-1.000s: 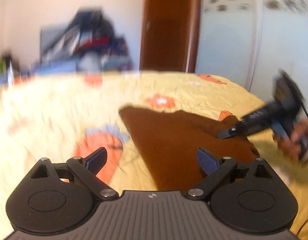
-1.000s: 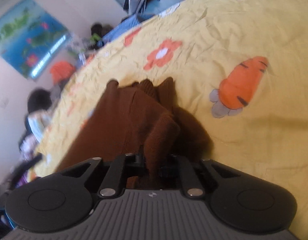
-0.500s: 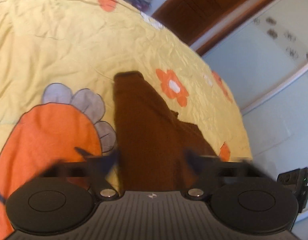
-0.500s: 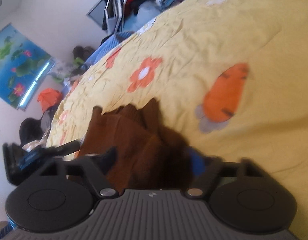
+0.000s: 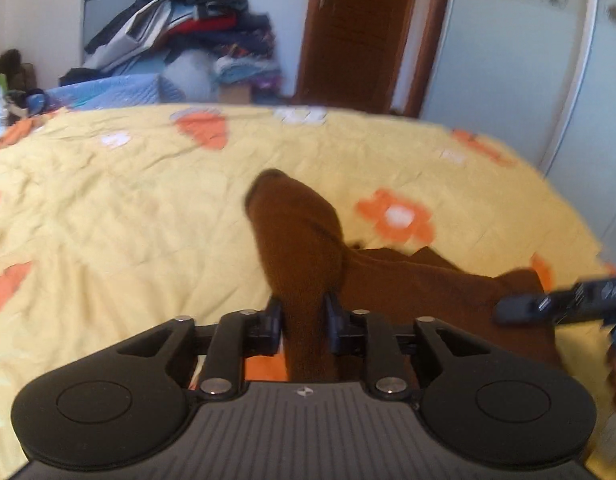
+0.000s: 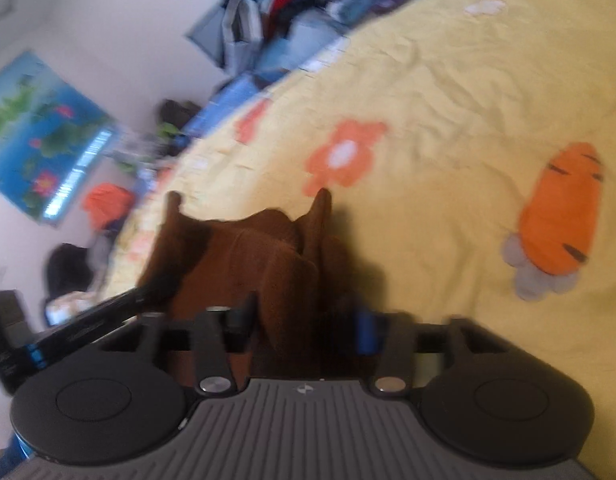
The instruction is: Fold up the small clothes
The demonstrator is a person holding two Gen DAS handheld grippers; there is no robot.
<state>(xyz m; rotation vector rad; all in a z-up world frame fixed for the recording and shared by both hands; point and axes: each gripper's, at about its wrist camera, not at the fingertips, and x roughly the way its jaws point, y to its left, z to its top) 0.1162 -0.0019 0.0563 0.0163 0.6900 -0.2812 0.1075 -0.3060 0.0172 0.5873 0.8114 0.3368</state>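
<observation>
A small brown knitted garment (image 5: 300, 236) lies on the yellow bedspread (image 5: 128, 208). My left gripper (image 5: 304, 320) is shut on one end of it, which bunches up between the fingers. In the right wrist view the same brown garment (image 6: 248, 252) rises in folds in front of my right gripper (image 6: 306, 320), whose jaws stand partly closed around a fold of it. The right gripper also shows in the left wrist view (image 5: 547, 304) at the garment's far right edge. The left gripper also shows in the right wrist view (image 6: 68, 328) at the left.
The bedspread carries orange flower and carrot prints (image 6: 559, 216). A pile of clothes (image 5: 180, 28) stands beyond the bed's far edge. A brown door (image 5: 359, 32) and a white wardrobe (image 5: 527, 60) are behind. A blue poster (image 6: 40, 136) hangs on the wall.
My left gripper went from open to shut on the garment's end. My right gripper opened half a second ago and has narrowed again around a fold.
</observation>
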